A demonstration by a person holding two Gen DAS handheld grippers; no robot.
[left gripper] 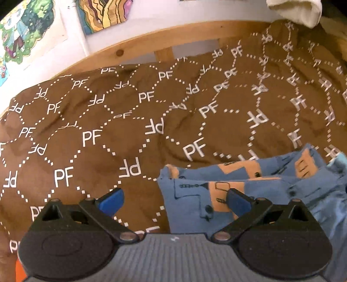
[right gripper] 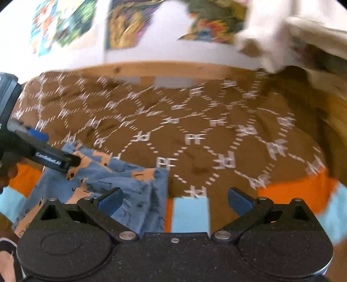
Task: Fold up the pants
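Lying bunched on brown blanket (left gripper: 86,121): pants (left gripper: 195,201); left gripper (left gripper: 174,200), right gripper (right gripper: 174,200) both wide.

— What carries everything?
— A bed with a wooden frame (left gripper: 173,38), spread with a brown blanket (left gripper: 91,121) printed with white "PF" letters and dotted hexagons.
— And on the blanket?
— Blue patterned pants (left gripper: 216,188), bunched near its near edge; a white cloth (left gripper: 297,9) at the far right corner.

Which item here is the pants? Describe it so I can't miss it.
Find the brown bedspread printed with white PF letters. At its near edge lies the pants, a small bundle. It is the only blue cloth with tan patches and dark drawings, unlike the plain white cloth at the far side.
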